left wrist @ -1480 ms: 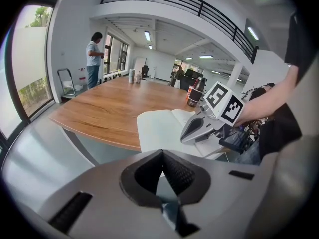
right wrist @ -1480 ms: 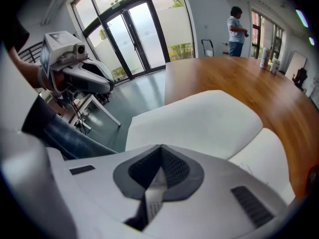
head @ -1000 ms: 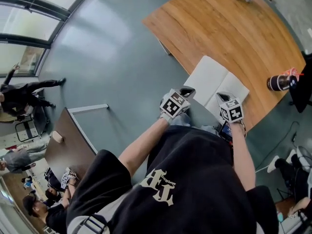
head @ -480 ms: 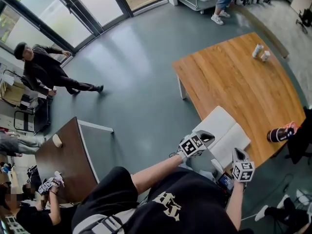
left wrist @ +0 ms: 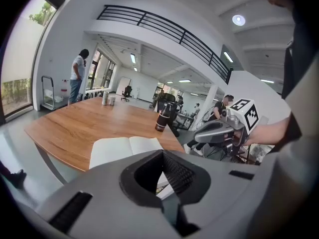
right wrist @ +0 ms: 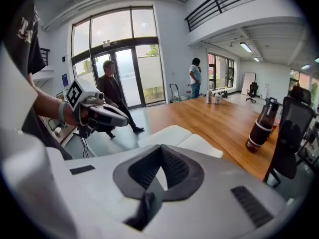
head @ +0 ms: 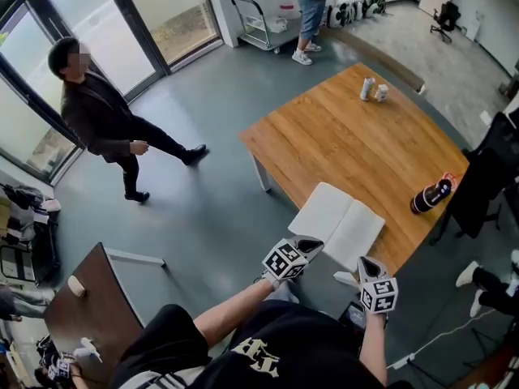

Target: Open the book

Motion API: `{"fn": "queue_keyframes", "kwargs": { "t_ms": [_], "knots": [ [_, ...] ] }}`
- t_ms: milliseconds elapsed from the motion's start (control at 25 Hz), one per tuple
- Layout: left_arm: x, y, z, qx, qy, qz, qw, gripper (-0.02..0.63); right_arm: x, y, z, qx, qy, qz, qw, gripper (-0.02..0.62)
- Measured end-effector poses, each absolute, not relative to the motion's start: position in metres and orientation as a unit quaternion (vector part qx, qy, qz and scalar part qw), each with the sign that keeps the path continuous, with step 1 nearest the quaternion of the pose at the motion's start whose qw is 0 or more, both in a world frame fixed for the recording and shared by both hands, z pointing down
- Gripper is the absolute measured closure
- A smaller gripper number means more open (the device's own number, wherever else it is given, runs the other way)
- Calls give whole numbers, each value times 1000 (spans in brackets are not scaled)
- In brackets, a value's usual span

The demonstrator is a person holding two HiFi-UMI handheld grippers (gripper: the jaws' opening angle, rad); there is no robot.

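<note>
The book (head: 336, 221) lies open with blank white pages up, near the front edge of the wooden table (head: 349, 136). My left gripper (head: 310, 245) hovers just off the book's near left corner, shut and holding nothing. Off the table's edge, near the book's near right corner, my right gripper (head: 367, 267) is also shut and holds nothing. In the left gripper view the open book (left wrist: 127, 148) shows beyond the closed jaws (left wrist: 162, 156), with the right gripper (left wrist: 224, 131) to the side. The right gripper view shows the book (right wrist: 179, 138) past its jaws (right wrist: 160, 151).
A dark bottle (head: 428, 194) stands at the table's right edge beside a black chair (head: 478, 181). Two small cans (head: 373, 89) stand at the far side. A person (head: 105, 120) walks on the grey floor at left; another stands far back by a cart (head: 255, 23).
Both grippers have drawn back from the open book toward my body. The head view has lifted and turned, taking in more of the room. The person at left has walked closer.
</note>
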State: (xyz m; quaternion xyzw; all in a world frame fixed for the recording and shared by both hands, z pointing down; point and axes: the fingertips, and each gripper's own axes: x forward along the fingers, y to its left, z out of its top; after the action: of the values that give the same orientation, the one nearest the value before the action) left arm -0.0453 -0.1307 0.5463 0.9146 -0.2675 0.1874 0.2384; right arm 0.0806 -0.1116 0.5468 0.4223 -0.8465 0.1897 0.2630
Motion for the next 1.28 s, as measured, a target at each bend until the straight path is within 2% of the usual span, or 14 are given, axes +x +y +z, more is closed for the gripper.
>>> {"fn": "queue_keyframes", "kwargs": {
  "t_ms": [320, 560, 840, 1280],
  "knots": [
    [46, -55, 546, 922, -232, 183, 250, 601, 199, -19, 542, 493, -813, 209, 231, 609],
    [93, 1, 533, 928, -215, 177, 247, 601, 254, 43, 533, 520, -800, 211, 214, 609],
    [105, 40, 518, 929, -220, 160, 251, 601, 276, 83, 523, 532, -797, 203, 203, 609],
    [92, 55, 470, 940, -210, 132, 232, 601, 268, 116, 498, 560, -785, 194, 181, 609]
  ]
}}
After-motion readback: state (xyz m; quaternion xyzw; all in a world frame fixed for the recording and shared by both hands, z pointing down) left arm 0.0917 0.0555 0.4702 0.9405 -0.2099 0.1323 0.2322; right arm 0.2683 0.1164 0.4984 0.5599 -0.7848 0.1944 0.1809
